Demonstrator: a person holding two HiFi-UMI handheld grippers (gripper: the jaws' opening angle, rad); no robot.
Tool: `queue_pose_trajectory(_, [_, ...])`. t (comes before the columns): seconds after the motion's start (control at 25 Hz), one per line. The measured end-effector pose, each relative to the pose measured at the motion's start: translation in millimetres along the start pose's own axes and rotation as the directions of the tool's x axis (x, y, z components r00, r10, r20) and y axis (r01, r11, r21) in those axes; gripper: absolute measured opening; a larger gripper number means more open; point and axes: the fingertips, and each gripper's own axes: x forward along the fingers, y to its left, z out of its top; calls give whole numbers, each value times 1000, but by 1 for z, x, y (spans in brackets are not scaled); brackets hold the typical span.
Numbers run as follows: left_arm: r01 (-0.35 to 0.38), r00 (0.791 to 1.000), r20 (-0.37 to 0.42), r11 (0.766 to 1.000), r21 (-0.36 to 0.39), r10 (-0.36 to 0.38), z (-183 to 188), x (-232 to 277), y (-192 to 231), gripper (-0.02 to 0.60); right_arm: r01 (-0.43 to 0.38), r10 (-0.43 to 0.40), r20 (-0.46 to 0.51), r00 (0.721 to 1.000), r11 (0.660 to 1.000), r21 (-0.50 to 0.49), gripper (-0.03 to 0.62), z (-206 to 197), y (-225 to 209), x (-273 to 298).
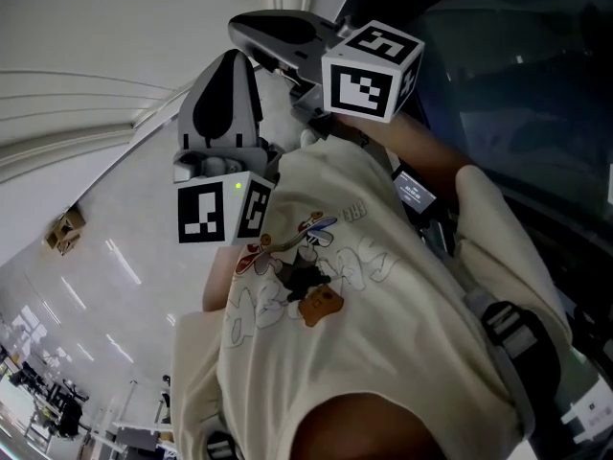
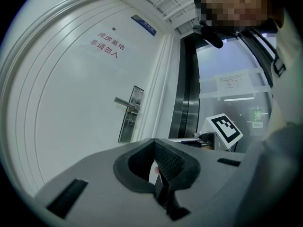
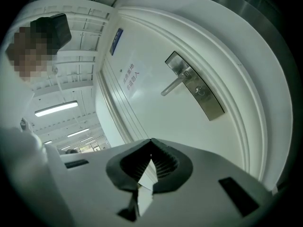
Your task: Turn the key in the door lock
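1. Right gripper (image 3: 150,148): jaws pressed together, with nothing gripped between them.
2. Left gripper (image 2: 155,146): jaws likewise closed at the tips, nothing held.
3. The lock plate (image 3: 195,90) sits on the white door (image 3: 156,46), ahead of the right jaws and off to their upper right, well apart. Its handle (image 3: 174,86) sticks out to the left.
4. The plate's long axis slants in the right gripper view (that camera looks rolled). In the left gripper view it stands upright.
5. No key can be made out at the keyhole (image 3: 201,92); it is too small to tell.
6. Judging by how large the plate looms, the right gripper is nearer the lock.
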Motion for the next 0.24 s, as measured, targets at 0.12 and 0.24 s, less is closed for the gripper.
queue_pose_trajectory(0.12, [-8, 1000, -7, 1000, 8, 8, -2, 0, 1, 5, 1, -1, -4, 1000, 1000, -3, 8, -3, -1, 2])
queue_pose_trajectory(0.24, [-16, 1000, -8, 1000, 11, 16, -5, 1, 1, 5, -1, 1, -5, 1000, 1000, -2, 8, -5, -3, 2])
